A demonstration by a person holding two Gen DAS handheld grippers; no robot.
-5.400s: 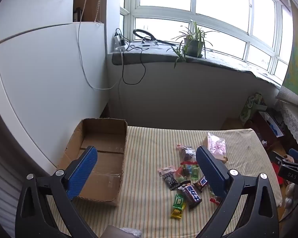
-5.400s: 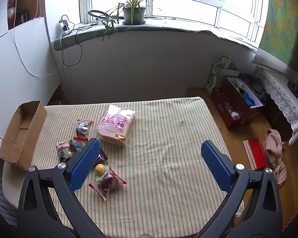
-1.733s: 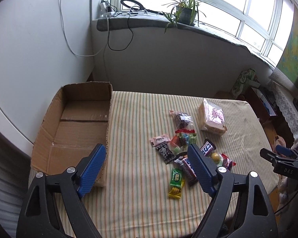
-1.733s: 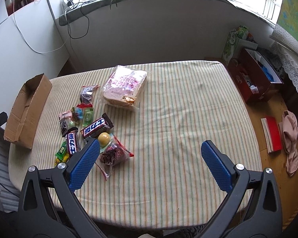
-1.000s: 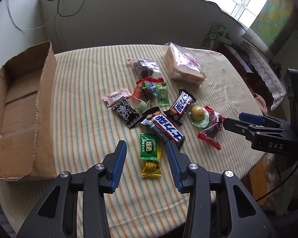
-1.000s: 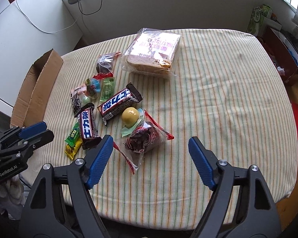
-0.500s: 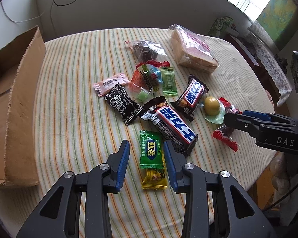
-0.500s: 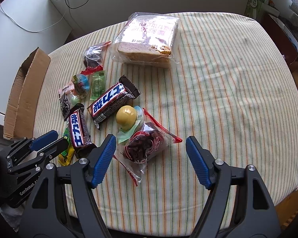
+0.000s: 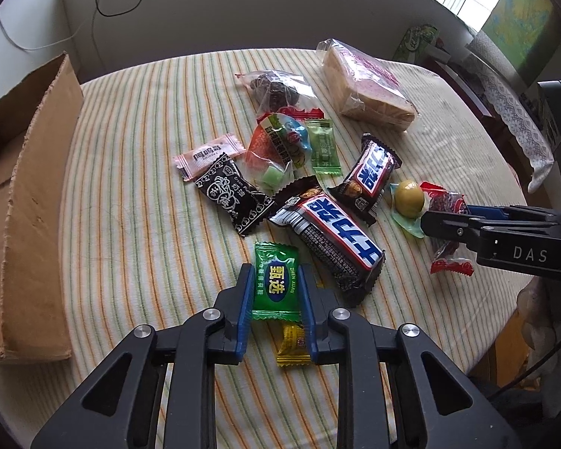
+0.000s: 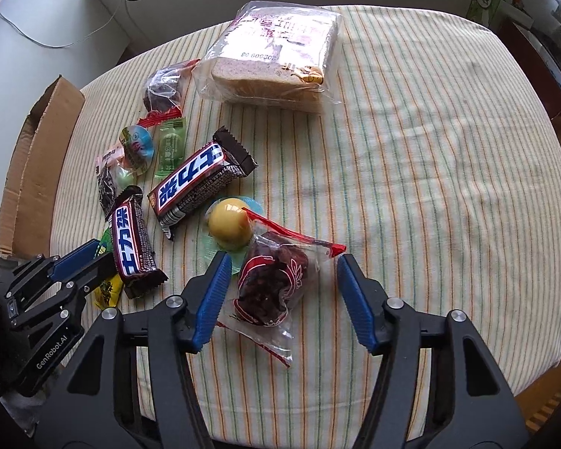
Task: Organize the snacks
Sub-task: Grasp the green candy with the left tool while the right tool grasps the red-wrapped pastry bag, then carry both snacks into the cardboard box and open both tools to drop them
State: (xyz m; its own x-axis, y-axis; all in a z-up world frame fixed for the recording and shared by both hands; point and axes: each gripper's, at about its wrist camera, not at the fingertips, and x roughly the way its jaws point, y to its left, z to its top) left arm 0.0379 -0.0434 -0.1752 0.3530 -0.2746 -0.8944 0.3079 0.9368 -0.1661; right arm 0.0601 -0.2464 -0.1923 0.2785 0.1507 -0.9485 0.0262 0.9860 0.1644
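The left gripper [image 9: 275, 305] has just closed its fingers on the green candy [image 9: 275, 281]. The right gripper [image 10: 280, 299] has been closing around the red date bag [image 10: 271, 284], not yet gripping. That slick film could slip toward the desk's near edge.

Both claws point steeply down: the left claw [image 9: 275, 292] nearly closed, the right claw [image 10: 282, 284] half-spread, just narrowing.
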